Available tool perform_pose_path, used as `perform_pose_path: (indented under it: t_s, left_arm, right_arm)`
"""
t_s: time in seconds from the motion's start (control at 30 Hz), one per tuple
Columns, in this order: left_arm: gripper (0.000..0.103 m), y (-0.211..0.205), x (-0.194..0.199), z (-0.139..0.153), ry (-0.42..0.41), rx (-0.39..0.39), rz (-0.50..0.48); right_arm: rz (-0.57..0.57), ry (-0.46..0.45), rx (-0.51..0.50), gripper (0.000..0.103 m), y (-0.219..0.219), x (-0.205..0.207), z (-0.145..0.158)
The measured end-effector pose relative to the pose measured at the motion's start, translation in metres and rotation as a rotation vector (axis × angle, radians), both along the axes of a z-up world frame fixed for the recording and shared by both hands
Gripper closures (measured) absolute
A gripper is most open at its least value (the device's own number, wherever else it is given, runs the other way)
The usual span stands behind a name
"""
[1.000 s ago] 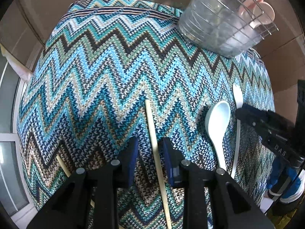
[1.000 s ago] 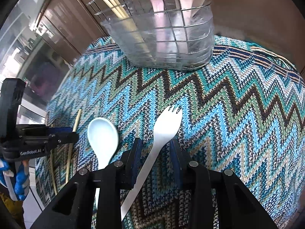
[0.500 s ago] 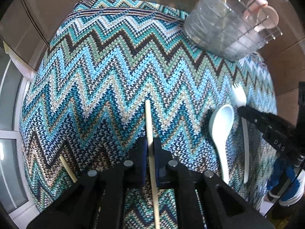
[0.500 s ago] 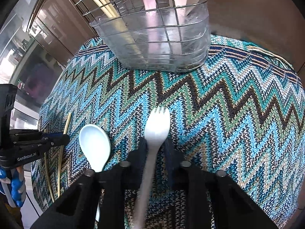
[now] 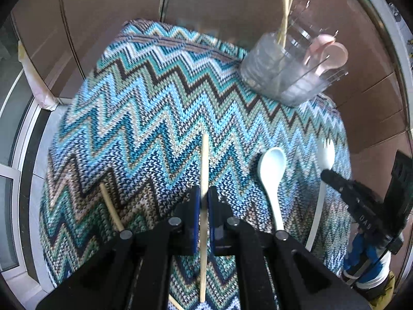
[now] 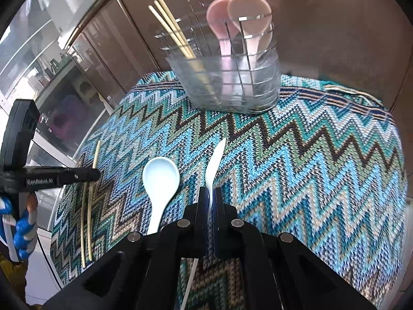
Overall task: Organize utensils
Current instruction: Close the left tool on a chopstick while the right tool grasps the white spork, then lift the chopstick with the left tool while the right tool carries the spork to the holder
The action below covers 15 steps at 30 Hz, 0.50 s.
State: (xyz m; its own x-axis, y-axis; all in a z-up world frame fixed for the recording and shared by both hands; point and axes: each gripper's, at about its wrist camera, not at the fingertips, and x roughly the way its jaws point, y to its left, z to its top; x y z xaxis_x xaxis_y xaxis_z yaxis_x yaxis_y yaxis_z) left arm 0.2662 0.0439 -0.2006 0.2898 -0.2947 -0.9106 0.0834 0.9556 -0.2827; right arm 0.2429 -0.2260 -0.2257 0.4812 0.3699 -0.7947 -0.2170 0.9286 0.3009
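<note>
A pale wooden chopstick (image 5: 204,170) is pinched between the pressed-together fingers of the left gripper (image 5: 203,201), its tip pointing forward over the zigzag-knit cloth (image 5: 144,118) that covers the worktop. A second chopstick (image 5: 111,208) lies on the cloth just left of that gripper. To the right a white spoon (image 5: 272,170) rests bowl-up on the cloth.

The right gripper (image 6: 209,196) is clamped on the handle of a white spork (image 6: 214,162), which shows edge-on in its own view, so it appears turned on its side and lifted off the cloth, though the blur makes the lift hard to confirm. The same spork (image 5: 325,152) shows its tines in the left wrist view.

At the far edge of the cloth stands a clear wire-framed utensil holder (image 6: 232,87). Several chopsticks (image 6: 170,23) lean in its left compartment, and two pink spoons (image 6: 237,15) stand in the right one.
</note>
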Motion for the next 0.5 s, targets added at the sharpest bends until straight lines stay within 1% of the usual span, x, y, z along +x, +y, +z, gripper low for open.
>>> perform_pose_path:
  t_s: [0.17, 0.2, 0.3, 0.43, 0.5]
  left_arm:
    - [0.098, -0.007, -0.015, 0.023, -0.061, -0.023, 0.021]
    - [0.098, -0.006, -0.018, 0.027, -0.070, -0.030, 0.024]
    - [0.098, -0.009, -0.029, 0.041, -0.096, -0.045, 0.028]
    - [0.098, -0.013, -0.040, 0.057, -0.128, -0.071, 0.033]
    - [0.098, -0.014, -0.043, 0.068, -0.148, -0.086, 0.036]
  right_arm:
    - [-0.008, -0.076, 0.008, 0.100, -0.008, -0.030, 0.022]
    - [-0.010, -0.087, 0.008, 0.100, -0.002, -0.031, 0.023]
    - [-0.013, -0.129, 0.021, 0.100, -0.007, -0.053, 0.036]
    - [-0.022, -0.174, 0.030, 0.100, -0.005, -0.065, 0.049]
    - [-0.029, -0.211, 0.028, 0.100, -0.005, -0.070, 0.059]
